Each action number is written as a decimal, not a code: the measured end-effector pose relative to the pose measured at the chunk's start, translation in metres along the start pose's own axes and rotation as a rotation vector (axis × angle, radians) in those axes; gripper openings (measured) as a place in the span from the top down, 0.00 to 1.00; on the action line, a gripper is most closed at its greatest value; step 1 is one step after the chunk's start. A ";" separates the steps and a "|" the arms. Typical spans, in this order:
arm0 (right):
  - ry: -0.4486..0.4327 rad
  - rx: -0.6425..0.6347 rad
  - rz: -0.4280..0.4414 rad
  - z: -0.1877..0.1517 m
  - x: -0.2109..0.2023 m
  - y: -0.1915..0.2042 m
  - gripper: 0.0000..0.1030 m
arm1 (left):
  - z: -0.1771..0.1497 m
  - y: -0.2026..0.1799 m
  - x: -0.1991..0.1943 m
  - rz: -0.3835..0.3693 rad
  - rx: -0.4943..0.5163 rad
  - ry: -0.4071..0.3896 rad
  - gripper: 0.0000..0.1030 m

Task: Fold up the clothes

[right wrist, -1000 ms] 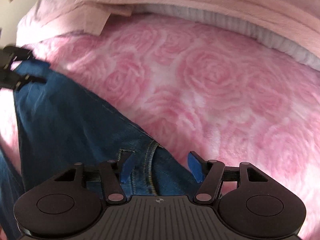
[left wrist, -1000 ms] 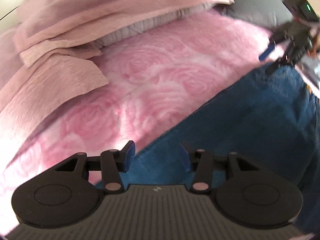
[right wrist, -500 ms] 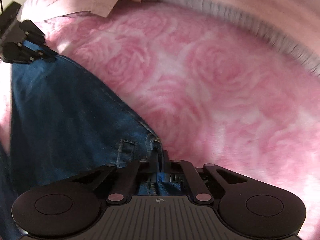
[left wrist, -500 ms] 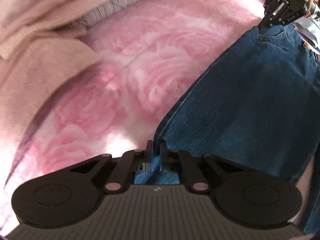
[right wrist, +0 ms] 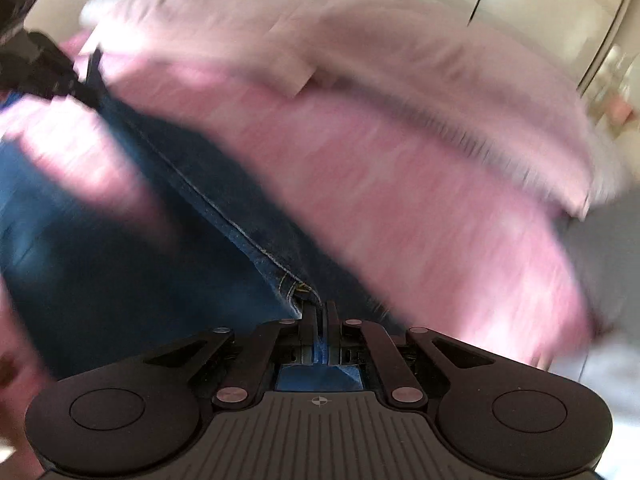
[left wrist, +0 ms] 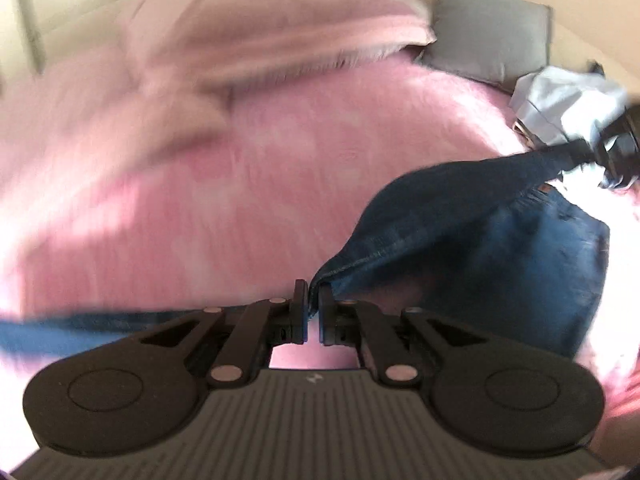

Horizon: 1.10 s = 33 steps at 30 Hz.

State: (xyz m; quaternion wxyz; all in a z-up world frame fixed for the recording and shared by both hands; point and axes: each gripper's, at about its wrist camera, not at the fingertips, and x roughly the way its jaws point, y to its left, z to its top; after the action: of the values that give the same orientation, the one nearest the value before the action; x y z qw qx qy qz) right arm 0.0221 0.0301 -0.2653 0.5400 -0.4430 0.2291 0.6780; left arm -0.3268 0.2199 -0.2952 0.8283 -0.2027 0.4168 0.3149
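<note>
Jeans point(left wrist: 500, 240) lifted over pink bed point(left wrist: 260, 184), slung between tools. Left tool point(left wrist: 314, 312) clamped on edge; right tool point(right wrist: 320, 328) clamped on seam. Denim heavy, floppy, sags mid-span; grip seams, waistband.

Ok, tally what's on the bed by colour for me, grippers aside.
Blue: 1, the jeans
Pink: 2, the rose blanket and the folded pink cover
Grey: 2, the grey cushion and a pale grey garment
Total: 5

Bright daylight, heavy motion blur, fisheye-warped edges.
</note>
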 end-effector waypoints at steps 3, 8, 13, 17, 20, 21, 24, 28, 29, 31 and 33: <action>0.207 0.083 0.035 -0.041 0.004 0.045 0.93 | -0.054 -0.013 0.004 0.001 -0.191 0.167 0.90; 0.361 0.377 -0.015 -0.081 0.021 0.060 0.81 | -0.097 -0.019 0.006 -0.063 -0.452 0.228 0.73; 0.151 1.031 -0.029 -0.101 0.008 0.014 0.52 | -0.110 0.025 0.002 -0.001 -0.741 0.128 0.68; -0.013 1.414 -0.021 -0.130 0.006 -0.002 0.52 | -0.128 0.065 0.000 0.095 -1.007 0.035 0.67; -0.074 1.540 -0.029 -0.143 0.011 -0.003 0.52 | -0.142 0.083 0.003 0.152 -1.154 -0.019 0.65; -0.090 1.561 -0.030 -0.146 0.013 -0.003 0.52 | -0.146 0.088 0.005 0.165 -1.200 -0.039 0.65; -0.123 1.600 -0.037 -0.152 0.014 -0.005 0.52 | -0.159 0.094 0.011 0.191 -1.326 -0.085 0.65; -0.181 1.692 -0.021 -0.167 0.023 -0.023 0.52 | -0.165 0.095 0.020 0.186 -1.401 -0.152 0.59; -0.188 1.705 -0.024 -0.170 0.024 -0.025 0.52 | -0.166 0.095 0.022 0.185 -1.420 -0.169 0.57; -0.198 1.722 -0.033 -0.176 0.025 -0.031 0.52 | -0.166 0.092 0.023 0.186 -1.430 -0.186 0.55; -0.205 1.731 -0.045 -0.184 0.025 -0.039 0.52 | -0.163 0.088 0.023 0.189 -1.409 -0.187 0.55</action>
State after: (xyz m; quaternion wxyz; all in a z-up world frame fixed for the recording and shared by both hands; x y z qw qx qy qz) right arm 0.1225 -0.0893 -0.3725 0.7180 0.1818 0.6053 0.2915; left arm -0.4691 0.1938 -0.4135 0.5018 -0.6246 0.0575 0.5955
